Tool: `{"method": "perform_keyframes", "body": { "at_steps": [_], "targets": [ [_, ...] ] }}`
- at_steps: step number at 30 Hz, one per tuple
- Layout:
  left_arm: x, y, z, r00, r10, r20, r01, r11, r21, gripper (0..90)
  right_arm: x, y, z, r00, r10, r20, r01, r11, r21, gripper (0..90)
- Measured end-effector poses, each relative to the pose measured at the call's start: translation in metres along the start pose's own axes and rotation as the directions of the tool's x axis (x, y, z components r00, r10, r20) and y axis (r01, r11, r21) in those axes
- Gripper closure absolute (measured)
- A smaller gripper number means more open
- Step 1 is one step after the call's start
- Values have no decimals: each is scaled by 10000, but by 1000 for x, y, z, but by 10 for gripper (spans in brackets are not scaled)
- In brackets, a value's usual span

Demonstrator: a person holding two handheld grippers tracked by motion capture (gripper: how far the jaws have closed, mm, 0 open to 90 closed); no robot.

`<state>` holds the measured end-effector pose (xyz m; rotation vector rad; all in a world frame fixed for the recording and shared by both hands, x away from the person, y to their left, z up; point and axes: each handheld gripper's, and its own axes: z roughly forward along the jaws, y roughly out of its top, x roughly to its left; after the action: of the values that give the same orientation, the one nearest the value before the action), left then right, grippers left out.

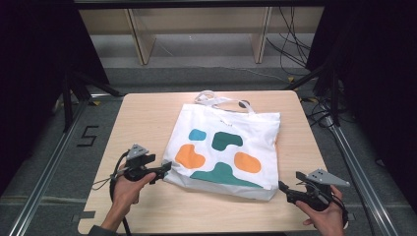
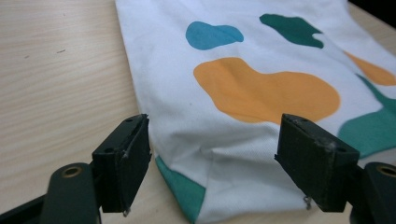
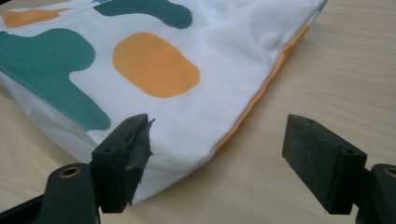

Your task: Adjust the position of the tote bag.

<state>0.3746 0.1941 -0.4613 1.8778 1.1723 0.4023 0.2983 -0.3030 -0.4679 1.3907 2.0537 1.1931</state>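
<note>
Bag (image 1: 223, 147): one white tote w/ colour blobs, lying flat mid-table, handles (image 1: 216, 100) at the far end, bottom edge toward the person.

Left gripper (image 1: 165, 167), high view: held in left hand (image 1: 127, 189), pointing right at the bag's near-left corner, tips just at the cloth. Left gripper view: gripper (image 2: 212, 149) has jaws wide apart, the bag's corner between them, fabric not pinched; left jaw just beside the bag's side edge, whether it touches can't tell. Nothing held.

Right gripper (image 1: 284, 187), high view: in right hand (image 1: 325, 216), pointing left at the near-right corner, tip just beside the cloth. Right gripper view: gripper (image 3: 217, 161) has jaws also wide; bag's corner sits by the left jaw, right jaw over bare table (image 3: 345, 70). No grip on anything.

Counts: 2 grippers, 2 hands, 1 bag, 1 table (image 1: 147, 113). Blobs on the bag's top face in high view: 2 orange (image 1: 189, 156), 1 blue (image 1: 197, 134), 2 dark green (image 1: 226, 140). Left gripper view adds a green strip along the bag's underside edge (image 2: 184, 189); right gripper view an orange strip along its side seam (image 3: 266, 88). Handles: a pair of white loops, partly overlapping, so exact no. hard to tell.

Beyond the table: grey floor, a "5" mark (image 1: 87, 136) at left, cables (image 1: 295, 44) far right.
</note>
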Motion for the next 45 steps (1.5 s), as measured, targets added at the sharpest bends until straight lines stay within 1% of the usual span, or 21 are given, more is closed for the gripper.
{"method": "perform_keyframes", "body": {
  "at_steps": [2,5,7,8,9,11,14,17,18,19,21,23,25,28,29,33,35,36,38,42,45],
  "targets": [
    [3,4,11,9999,-111,-54,112,9995,279,249,1,1,2,9996,-286,-40,286,9996,-16,247],
    [14,9,25,9978,-654,-68,656,9965,515,232,6,1,4,9996,-27,-285,28,10000,17,249],
    [20,11,34,9969,-719,-309,739,9951,664,221,4,3,8,9979,-597,-269,594,9982,-114,250],
    [20,11,34,9969,-719,-309,739,9951,664,204,8,4,8,9996,-110,-252,111,9999,32,250],
    [29,11,45,9960,-867,-236,887,9903,1073,198,7,5,12,9985,-531,-159,531,9986,10,251],
    [33,8,56,9966,-816,-112,824,9846,1542,207,8,6,15,9978,-617,-245,622,9979,196,257],
    [31,-1,69,9912,-1275,358,1191,9764,1802,289,10,5,23,9982,-572,-203,582,9971,497,267],
    [27,-5,71,9934,-1054,453,954,9782,1842,408,8,5,27,9989,-419,-222,432,9971,622,267],
    [25,-6,71,9965,-703,461,605,9805,1868,408,11,4,29,9997,-17,-248,39,9962,865,267],
    [23,-6,70,9979,-458,452,364,9809,1913,475,8,3,35,9991,-368,-201,386,9939,1028,266],
    [20,-9,70,9985,-152,525,56,9841,1778,603,9,-1,46,9993,-274,-263,318,9826,1830,264],
    [18,-10,69,9983,116,573,-218,9832,1810,656,6,-4,54,9983,-510,-291,559,9771,2051,270],
    [13,-13,68,9973,319,667,-428,9846,1694,698,8,-4,57,9994,88,-320,-1,9650,2623,348],
    [10,-15,65,9959,520,746,-644,9824,1752,737,4,-3,61,9983,-374,-447,471,9700,2387,468],
    [5,-18,61,9947,653,791,-787,9807,1789,737,5,-2,60,9985,116,-531,25,9660,2587,523],
    [-11,-25,52,9878,1179,1020,-1342,9760,1713,770,-3,7,68,9932,-1085,-430,1153,9692,2175,762],
    [-16,-28,49,9841,1364,1137,-1551,9720,1764,770,-3,10,69,9932,-1099,-379,1157,9663,2300,781],
    [-22,-30,47,9829,1429,1165,-1614,9724,1687,771,-12,18,79,9855,-1688,-154,1679,9597,2252,808],
    [-31,-32,45,9765,1626,1412,-1865,9664,1769,771,-19,26,87,9787,-2049,83,1980,9546,2225,820],
    [-57,-35,47,9640,1960,1795,-2266,9591,1699,770,-33,43,100,9735,-2227,520,2071,9548,2131,826],
    [-68,-35,50,9607,2022,1903,-2345,9578,1664,770,-43,52,110,9708,-2290,714,2113,9574,1970,825]
  ]
}}
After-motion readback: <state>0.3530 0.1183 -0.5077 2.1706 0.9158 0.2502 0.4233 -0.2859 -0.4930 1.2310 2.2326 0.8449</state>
